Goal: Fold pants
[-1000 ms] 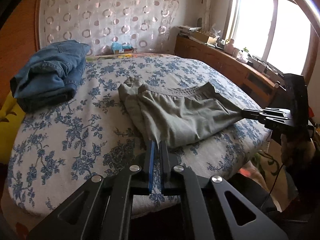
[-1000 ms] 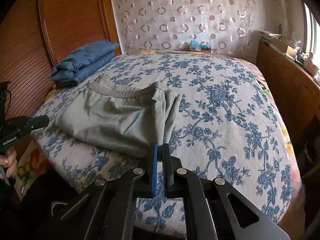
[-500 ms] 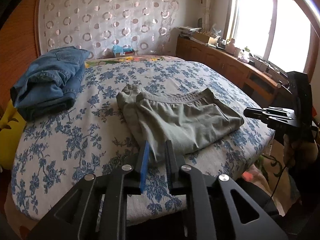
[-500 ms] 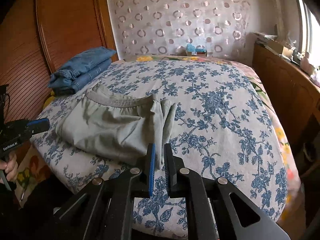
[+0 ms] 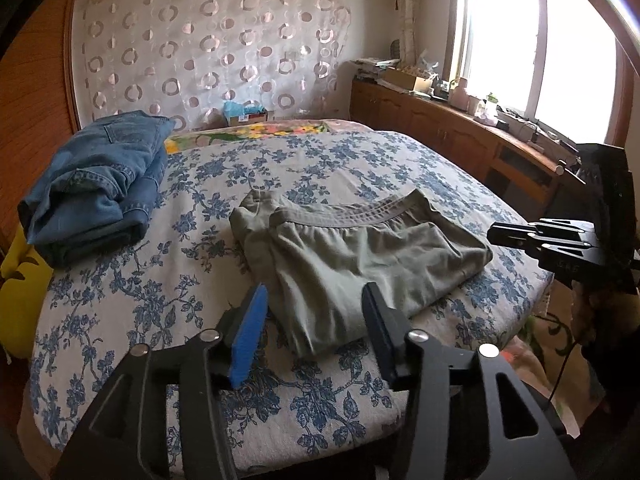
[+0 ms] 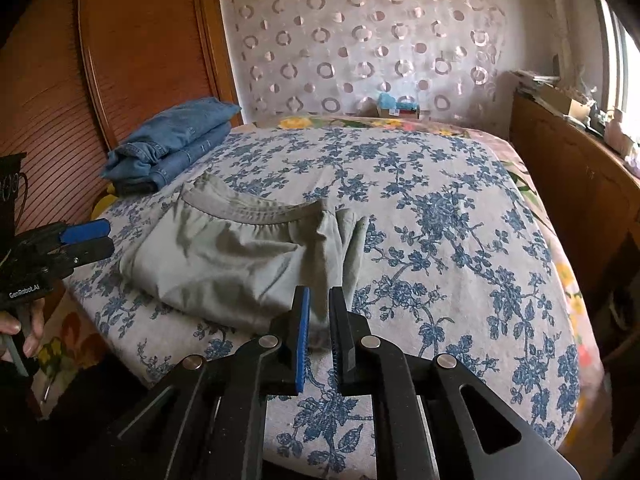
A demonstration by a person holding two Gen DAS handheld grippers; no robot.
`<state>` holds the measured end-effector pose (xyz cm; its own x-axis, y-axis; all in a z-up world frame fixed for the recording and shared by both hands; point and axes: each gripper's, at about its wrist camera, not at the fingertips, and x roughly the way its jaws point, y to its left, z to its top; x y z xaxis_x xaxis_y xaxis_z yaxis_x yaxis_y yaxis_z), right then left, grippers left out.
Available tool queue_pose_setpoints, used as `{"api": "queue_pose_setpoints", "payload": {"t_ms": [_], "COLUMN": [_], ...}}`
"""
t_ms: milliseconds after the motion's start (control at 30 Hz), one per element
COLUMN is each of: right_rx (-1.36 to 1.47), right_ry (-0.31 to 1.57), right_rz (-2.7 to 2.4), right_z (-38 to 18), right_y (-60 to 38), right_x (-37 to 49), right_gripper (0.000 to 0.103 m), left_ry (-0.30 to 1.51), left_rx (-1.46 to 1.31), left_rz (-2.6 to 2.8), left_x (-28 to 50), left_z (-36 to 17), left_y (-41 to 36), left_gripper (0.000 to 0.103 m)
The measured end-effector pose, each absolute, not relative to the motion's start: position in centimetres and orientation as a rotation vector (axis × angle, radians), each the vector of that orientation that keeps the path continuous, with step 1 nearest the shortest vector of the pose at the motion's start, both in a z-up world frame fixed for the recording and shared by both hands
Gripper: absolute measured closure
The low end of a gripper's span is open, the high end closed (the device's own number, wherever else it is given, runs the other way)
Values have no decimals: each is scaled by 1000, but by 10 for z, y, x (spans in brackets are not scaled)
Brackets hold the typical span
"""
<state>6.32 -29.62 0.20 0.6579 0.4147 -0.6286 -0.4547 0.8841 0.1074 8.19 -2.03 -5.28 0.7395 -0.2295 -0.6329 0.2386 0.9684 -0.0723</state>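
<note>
A bed (image 5: pixel 120 300) with a blue-flowered cover fills the room, a window at the right and a circle-patterned curtain at the far wall.

The left gripper (image 5: pixel 316 304) hangs over the near edge of the bed with its jaws opening; the near left corner of the folded olive pants (image 5: pixel 360 252) shows in the gap, but the pads are off the cloth. The right gripper (image 6: pixel 318 312) has its jaws nearly together, with only a narrow slot between them; a bit of the pants' near right edge appears behind that slot, though I cannot be sure the pads clear it, and they do not look to be pinching.

The pants lie in a squat folded block near the bed's near edge, waistband on the far side, long axis running left to right between the two grippers. Each gripper sits just near its own end, so neither is clearly closer. Further off, at the far left, rests a folded stack of blue jeans (image 5: pixel 96 176), well apart from the pants.
</note>
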Motion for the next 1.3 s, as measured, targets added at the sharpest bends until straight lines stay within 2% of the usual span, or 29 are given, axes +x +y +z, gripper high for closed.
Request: {"api": "queue_pose_setpoints", "payload": {"t_ms": [133, 233, 267, 467, 567, 667, 833, 1100, 1300], "right_rx": [-62, -64, -64, -68, -67, -71, -80, -82, -98], "right_ry": [695, 697, 697, 694, 689, 684, 680, 692, 714], "right_rz": [498, 500, 501, 505, 508, 507, 524, 543, 542], "right_z": [1, -1, -1, 0, 1, 1, 0, -5, -7], "right_y": [-293, -290, -289, -285, -283, -280, -274, -264, -255], "right_x": [64, 66, 66, 66, 68, 71, 81, 107, 132], "right_gripper": [93, 93, 93, 93, 92, 75, 61, 58, 58], "left_ry": [697, 689, 679, 690, 699, 706, 732, 745, 773], "left_rx": [8, 4, -7, -12, -7, 9, 5, -3, 1], "left_rz": [-258, -254, -258, -243, -237, -223, -242, -263, -274], "left_x": [82, 82, 81, 86, 90, 94, 107, 132, 158], "left_z": [-55, -54, -53, -54, -55, -56, -58, -54, -56], "left_y": [-19, -18, -17, -14, -14, -15, -15, -13, -13], "left_gripper": [50, 27, 23, 15, 14, 14, 14, 15, 45]}}
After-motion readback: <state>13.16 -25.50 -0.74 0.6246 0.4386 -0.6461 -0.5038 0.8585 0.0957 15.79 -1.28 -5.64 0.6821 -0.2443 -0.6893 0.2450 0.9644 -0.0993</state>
